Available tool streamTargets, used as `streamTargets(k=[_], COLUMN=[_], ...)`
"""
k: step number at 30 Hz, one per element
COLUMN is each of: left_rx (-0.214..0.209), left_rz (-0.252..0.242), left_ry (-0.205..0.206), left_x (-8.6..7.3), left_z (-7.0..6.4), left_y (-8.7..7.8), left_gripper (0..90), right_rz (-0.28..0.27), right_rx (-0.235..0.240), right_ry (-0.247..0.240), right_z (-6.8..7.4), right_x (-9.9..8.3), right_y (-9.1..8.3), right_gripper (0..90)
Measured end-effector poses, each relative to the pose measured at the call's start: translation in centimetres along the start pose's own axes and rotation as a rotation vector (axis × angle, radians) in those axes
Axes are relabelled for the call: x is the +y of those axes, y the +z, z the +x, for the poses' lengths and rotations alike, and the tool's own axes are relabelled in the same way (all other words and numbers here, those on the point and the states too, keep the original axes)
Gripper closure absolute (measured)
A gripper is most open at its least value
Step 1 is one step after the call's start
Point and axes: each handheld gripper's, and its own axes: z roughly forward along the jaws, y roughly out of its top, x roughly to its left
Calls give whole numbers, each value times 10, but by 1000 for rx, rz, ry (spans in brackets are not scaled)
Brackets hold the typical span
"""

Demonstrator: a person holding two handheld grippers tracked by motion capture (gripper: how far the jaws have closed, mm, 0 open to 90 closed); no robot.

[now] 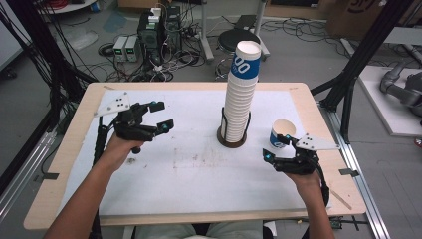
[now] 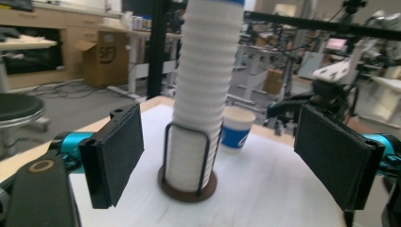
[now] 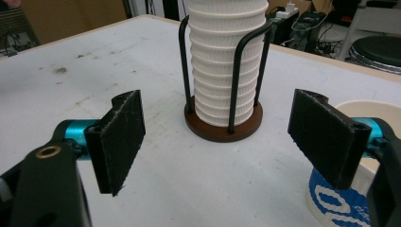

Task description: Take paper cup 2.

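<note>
Cables, power boxes and a stool clutter the grey floor behind a wooden tabletop [image 1: 64,149] covered with a white sheet. Near the middle of it a tall stack of white paper cups [image 1: 239,99] stands upright in a wire holder on a round brown base [image 1: 232,141]. The left tool [image 1: 158,115] hovers over the left part of the sheet, well apart from the stack, its jaws spread wide with nothing between them; the left gripper view shows the stack framed in that gap. The right tool [image 1: 276,148] sits low at the right, jaws also wide and empty. A single blue-and-white cup [image 1: 282,133] stands upright just beside its far jaw, outside the gap; whether they touch is unclear.
</note>
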Motion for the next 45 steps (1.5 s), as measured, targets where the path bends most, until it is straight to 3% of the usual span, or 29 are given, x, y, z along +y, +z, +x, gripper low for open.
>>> streamTargets(k=[7,9,13,22,38,45], left_rx=[-61,-69,-75,-84,-108,-89], left_rz=[22,42,65,91,146,166], left_ry=[44,74,93,111,102,90], left_x=[40,52,70,96,139,143], left_z=[-1,-2,-2,1,4,8], left_y=[31,42,61,98,161,180], left_gripper=[159,160,161,162,162,162], right_rz=[8,11,6,1,5,0], right_rx=[14,17,15,16,34,35], right_ry=[4,4,1,9,11,16], right_z=[-1,0,-1,-2,-1,-3], right_x=[0,1,1,1,0,-1], right_y=[1,1,0,-2,0,-2], right_gripper=[201,201,201,201,201,201])
